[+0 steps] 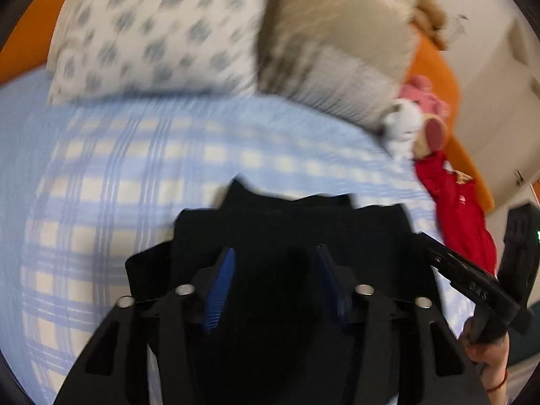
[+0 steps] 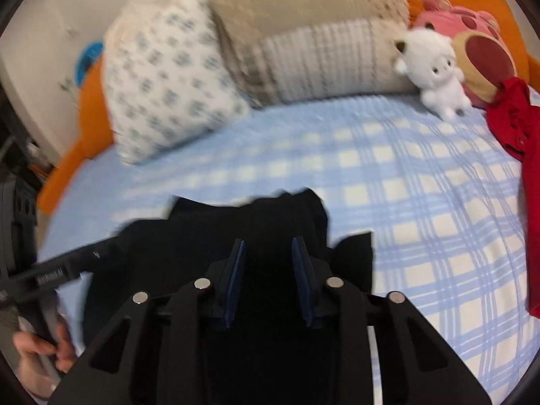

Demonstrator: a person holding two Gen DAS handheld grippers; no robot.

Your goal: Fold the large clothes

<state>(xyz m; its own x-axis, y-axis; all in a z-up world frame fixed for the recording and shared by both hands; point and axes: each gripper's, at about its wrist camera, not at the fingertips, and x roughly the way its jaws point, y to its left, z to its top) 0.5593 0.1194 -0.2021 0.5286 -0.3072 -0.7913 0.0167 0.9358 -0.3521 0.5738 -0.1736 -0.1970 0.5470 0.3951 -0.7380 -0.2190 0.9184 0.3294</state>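
A black, soft, rumpled fabric garment (image 1: pixel 290 222) lies bunched at the near edge of the blue-and-white checked bedsheet (image 1: pixel 135 175), directly under both tools. The left gripper (image 1: pixel 275 270) has its blue pads spread with the dark cloth between and beneath them; the blur and the black-on-black make it impossible to tell whether the pads press on it. The right gripper (image 2: pixel 268 263) shows its jaws standing apart too, a clear gap between the pads over the same garment (image 2: pixel 256 222); whether it grips a layer I cannot tell either.

Likely trouble: the cloth is piled in several layers with ragged edges, so a closing jaw could catch only the top fold or a stray flap, and the garment would twist rather than lie flat. Both tools crowd the same small heap, so they might collide or pull against each other. A red crumpled garment (image 2: pixel 519 155) lies along the sheet's right edge; a wide sweep could drag it.

The left view alone shows the right tool's black handle and the hand holding it at the right border, and a pale wall beyond. The right view alone shows the white plush toy (image 2: pixel 435 71) clearly by the far edge, the patterned white pillow (image 2: pixel 162 91) whole, and a hand at lower left.
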